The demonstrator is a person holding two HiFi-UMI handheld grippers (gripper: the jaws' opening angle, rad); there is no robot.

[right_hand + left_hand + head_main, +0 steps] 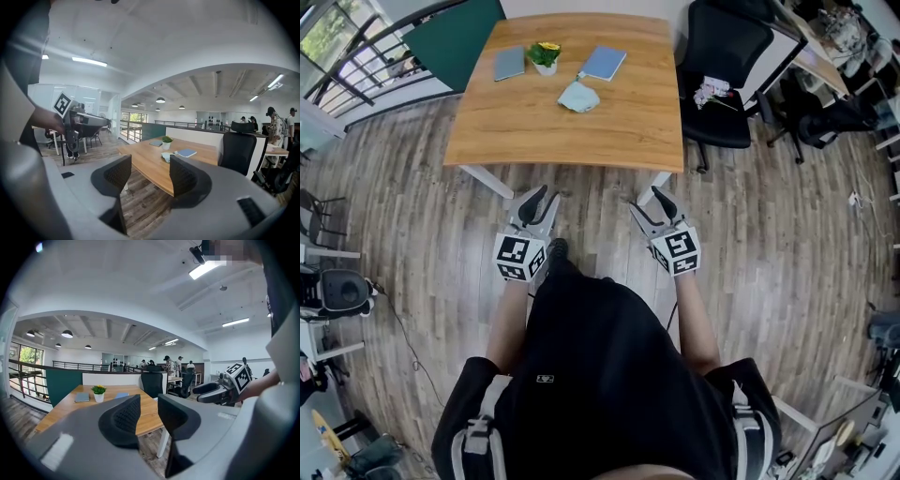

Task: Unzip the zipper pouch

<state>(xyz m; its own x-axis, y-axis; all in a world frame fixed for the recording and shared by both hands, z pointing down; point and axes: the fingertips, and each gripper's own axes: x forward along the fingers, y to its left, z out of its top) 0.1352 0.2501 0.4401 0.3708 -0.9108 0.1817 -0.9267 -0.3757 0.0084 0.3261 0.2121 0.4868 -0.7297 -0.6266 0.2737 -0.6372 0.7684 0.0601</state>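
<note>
A light-blue zipper pouch lies on the wooden table, a little beyond its middle; in the right gripper view the pouch shows past the jaws. The left gripper view does not show it. Both grippers hang in the air over the floor, short of the table's near edge and apart from the pouch. My left gripper is open with a narrow empty gap. My right gripper is open wider, nothing between its pads. Each gripper view also catches the other gripper off to the side.
On the table's far part stand a small potted plant, a grey notebook and a blue notebook. A black office chair stands right of the table. Several people stand at desks in the distance.
</note>
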